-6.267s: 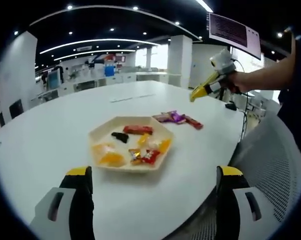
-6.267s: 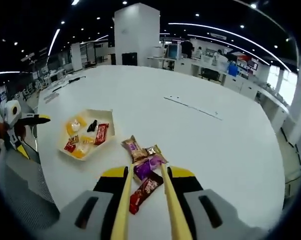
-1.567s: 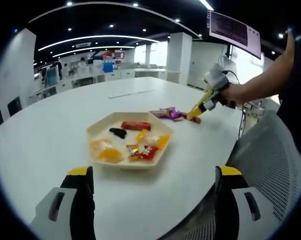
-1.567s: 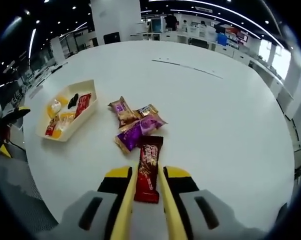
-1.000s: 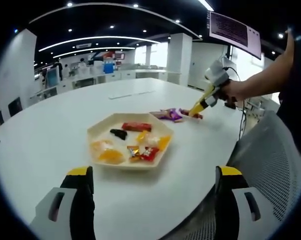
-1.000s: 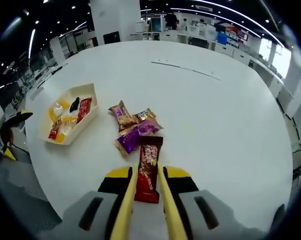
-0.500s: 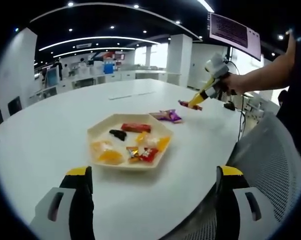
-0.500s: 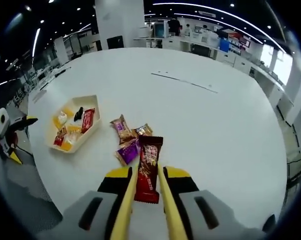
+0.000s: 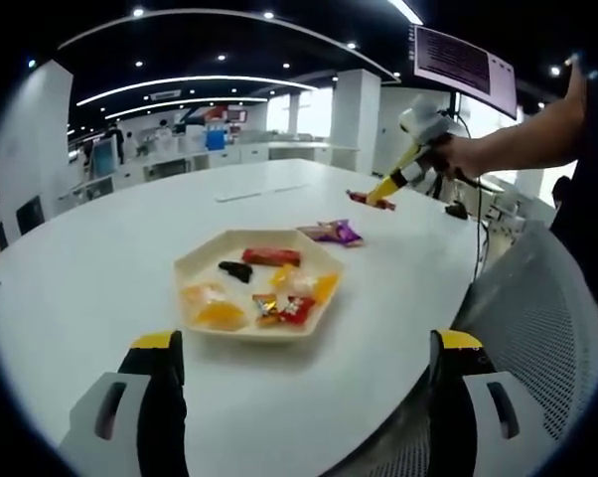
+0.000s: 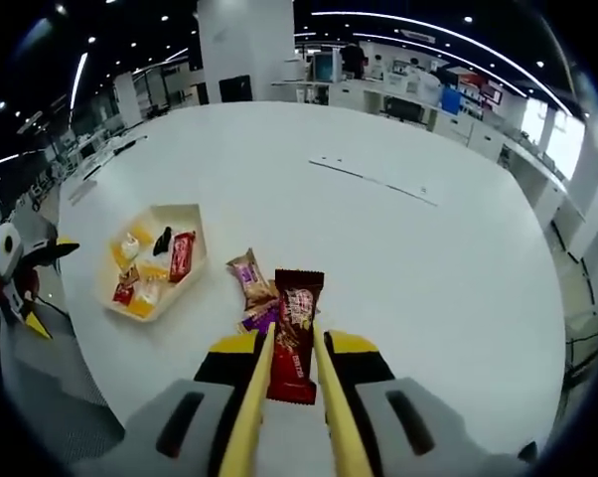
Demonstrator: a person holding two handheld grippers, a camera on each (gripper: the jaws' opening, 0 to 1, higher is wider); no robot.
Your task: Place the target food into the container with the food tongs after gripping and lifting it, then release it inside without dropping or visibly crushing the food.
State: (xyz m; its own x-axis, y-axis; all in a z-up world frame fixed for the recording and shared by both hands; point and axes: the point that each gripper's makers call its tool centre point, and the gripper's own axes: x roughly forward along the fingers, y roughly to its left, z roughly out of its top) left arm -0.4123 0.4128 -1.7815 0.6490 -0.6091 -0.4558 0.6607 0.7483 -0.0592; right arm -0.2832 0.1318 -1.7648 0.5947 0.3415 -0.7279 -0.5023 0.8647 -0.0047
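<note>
A red-brown wrapped snack bar hangs in the air, pinched between the yellow food tongs. My right gripper is shut on those tongs. In the left gripper view the same bar is held high over the far side of the table, past the tray. The cream hexagonal tray holds several wrapped snacks; it also lies down left in the right gripper view as the tray. My left gripper stands wide open near the table's front edge, holding nothing.
Loose purple and brown snack packets lie on the round white table beneath the raised bar. A mesh chair back stands at the right. A person's arm reaches in above it.
My right gripper has lifted the snack bar off the table and risen, so the packets and tray look smaller below. My left gripper has stayed still and open.
</note>
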